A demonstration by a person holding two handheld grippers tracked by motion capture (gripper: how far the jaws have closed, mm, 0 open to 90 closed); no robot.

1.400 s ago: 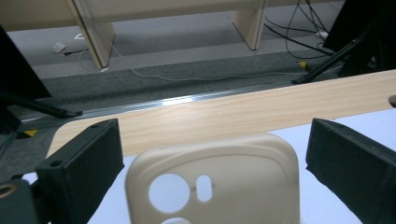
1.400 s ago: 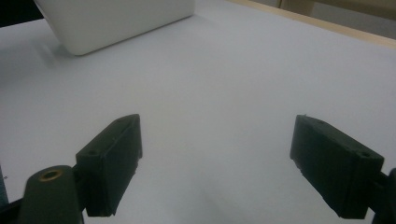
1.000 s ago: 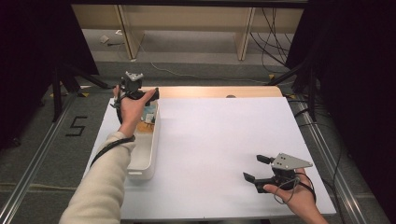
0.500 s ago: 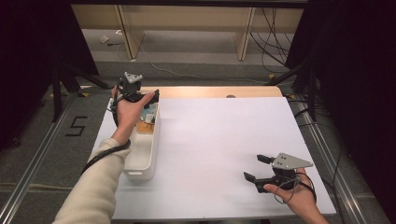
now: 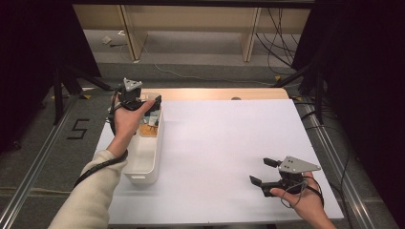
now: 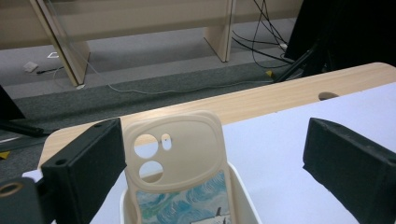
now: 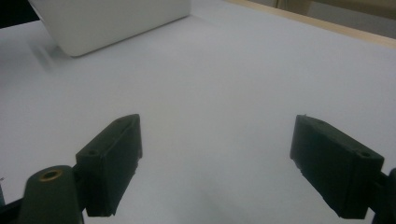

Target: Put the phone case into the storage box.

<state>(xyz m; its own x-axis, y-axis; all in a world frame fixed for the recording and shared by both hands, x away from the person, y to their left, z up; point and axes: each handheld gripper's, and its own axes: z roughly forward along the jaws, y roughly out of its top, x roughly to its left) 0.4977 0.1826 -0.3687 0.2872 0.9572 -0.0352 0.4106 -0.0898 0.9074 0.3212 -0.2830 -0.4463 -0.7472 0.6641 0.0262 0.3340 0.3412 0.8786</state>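
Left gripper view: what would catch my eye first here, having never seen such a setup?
A cream phone case with a blue painted pattern stands upright in a white bin, between the open jaws of the left tool. From above, that bin sits at the left edge of the white table. The right tool rests open near the front right corner, holding nothing.

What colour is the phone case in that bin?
Cream, with a blue-green painted print lower down; the phone case shows best in the left gripper view.
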